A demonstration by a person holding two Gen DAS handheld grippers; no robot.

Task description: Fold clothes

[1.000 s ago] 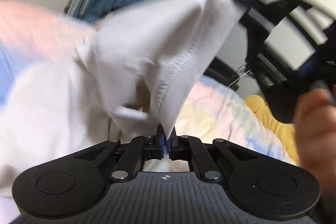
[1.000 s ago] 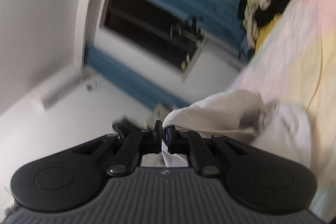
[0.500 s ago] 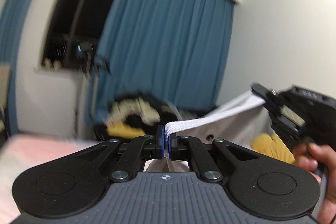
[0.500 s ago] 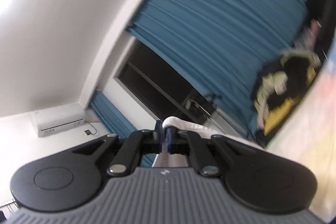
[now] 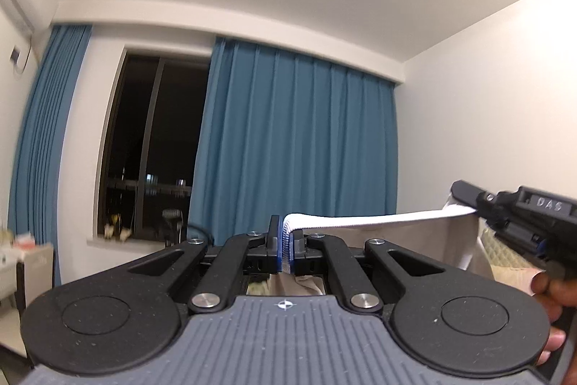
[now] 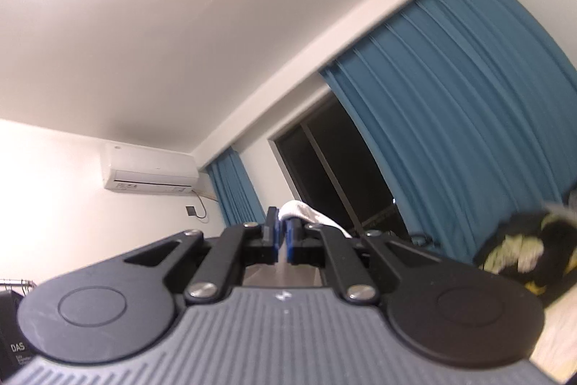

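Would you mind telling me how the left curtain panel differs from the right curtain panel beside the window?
The left curtain panel is bunched into a narrow strip against the wall; the right curtain panel is drawn out wide. The left hangs beneath the air conditioner; the right reaches the room's corner. Both are blue, pleated and flank the dark window.

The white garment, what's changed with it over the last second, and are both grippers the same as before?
Both grippers have swung upward off the bed, lifting the white garment; its ribbed band is now pulled taut between the left gripper and right gripper. Nothing was released: both jaws stay shut on the cloth.
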